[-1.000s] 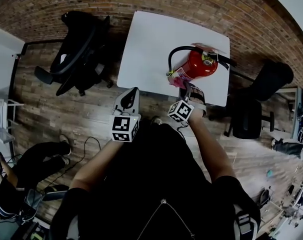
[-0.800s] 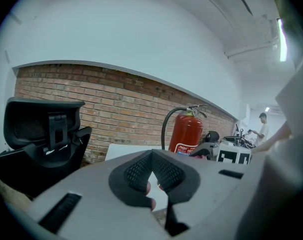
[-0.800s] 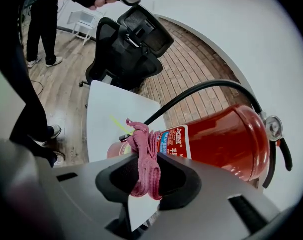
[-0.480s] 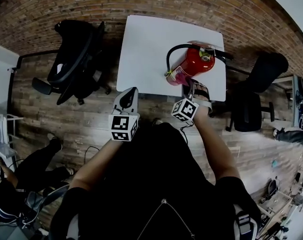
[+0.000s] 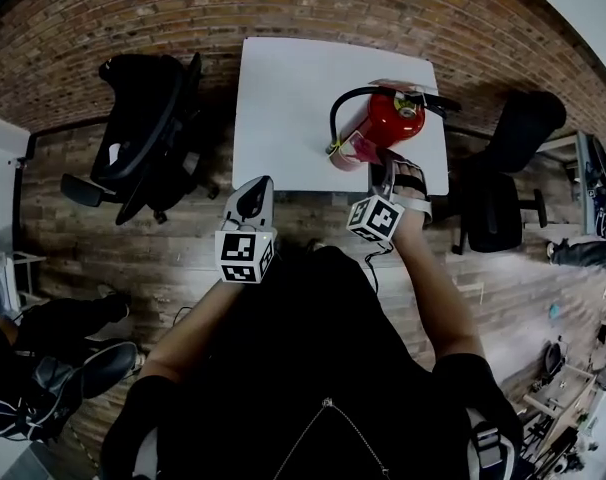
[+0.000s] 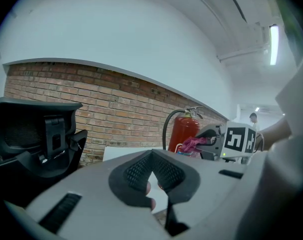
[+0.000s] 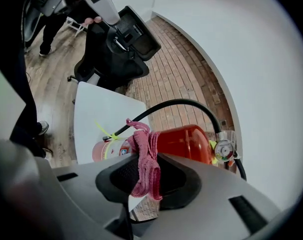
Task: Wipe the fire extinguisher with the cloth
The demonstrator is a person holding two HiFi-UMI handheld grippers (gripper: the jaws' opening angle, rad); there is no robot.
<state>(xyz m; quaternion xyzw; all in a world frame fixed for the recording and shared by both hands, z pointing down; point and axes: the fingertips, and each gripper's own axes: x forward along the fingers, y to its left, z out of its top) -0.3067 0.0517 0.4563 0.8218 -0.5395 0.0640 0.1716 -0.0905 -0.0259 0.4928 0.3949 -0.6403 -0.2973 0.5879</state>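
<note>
Nearest us, our left gripper (image 6: pixel 152 156), claw pressed together, holding nothing; our right gripper (image 7: pixel 144 171), claw pinching the pink cloth (image 7: pixel 143 156), cloth touching the red fire extinguisher (image 7: pixel 186 141) on the white table (image 5: pixel 283 108); black chair (image 5: pixel 143 118) beside, brick wall (image 6: pixel 91 91) behind

Your right gripper (image 5: pixel 385 173) is out front on a long, nearly straight forearm. Its jaws are clamped on the pink cloth (image 7: pixel 144 161), right up against the side of the fire extinguisher (image 5: pixel 391 120). Your left gripper (image 5: pixel 257 190) hangs off to the left of the extinguisher, well apart from it and pulled in closer to your chest, jaws together with nothing between them. Both bare forearms reach forward, and the marker cubes face up toward you.
</note>
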